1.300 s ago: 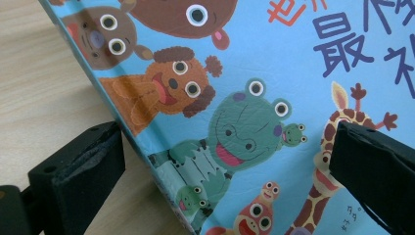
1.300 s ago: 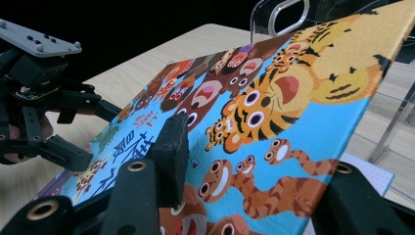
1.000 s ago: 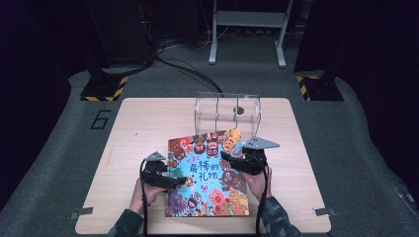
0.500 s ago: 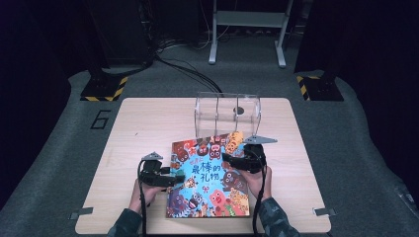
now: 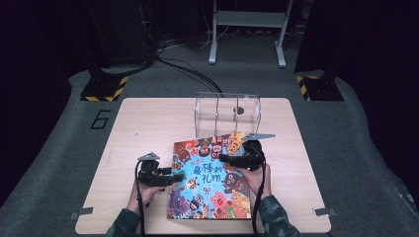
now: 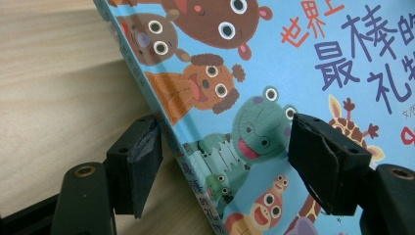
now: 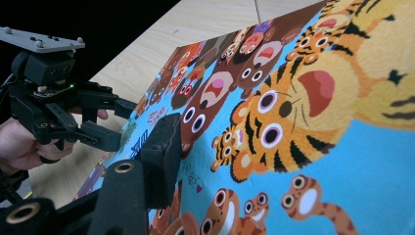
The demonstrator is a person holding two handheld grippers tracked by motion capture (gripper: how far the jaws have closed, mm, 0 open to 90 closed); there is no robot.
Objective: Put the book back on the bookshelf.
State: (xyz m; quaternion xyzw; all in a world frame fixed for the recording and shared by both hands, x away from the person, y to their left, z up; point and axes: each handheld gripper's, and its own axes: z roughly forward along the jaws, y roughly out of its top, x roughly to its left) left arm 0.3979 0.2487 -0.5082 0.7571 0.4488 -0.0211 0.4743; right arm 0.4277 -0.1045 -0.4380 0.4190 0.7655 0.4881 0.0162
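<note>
A colourful picture book point(image 5: 210, 182) with a blue cover of cartoon animals lies on the near half of the wooden table point(image 5: 148, 123). My right gripper point(image 5: 225, 159) reaches in from the book's right side and is shut on it. One of its black fingers point(image 7: 164, 152) presses on the cover point(image 7: 303, 122), the other is hidden behind the book, and its jaws have eased slightly wider. My left gripper point(image 5: 178, 176) straddles the spine edge point(image 6: 169, 132). Its jaws have just been closing. Neither pad point(image 6: 318, 161) presses on the book.
A clear plastic box point(image 5: 227, 114) with dividers stands just beyond the book's far edge. Bare tabletop stretches to the left and far left. On the floor behind are black stands with striped bases point(image 5: 101, 91), cables and a grey metal frame point(image 5: 247, 29).
The left gripper's jaws have narrowed around the book's left edge. Book and right gripper have hardly shifted.
</note>
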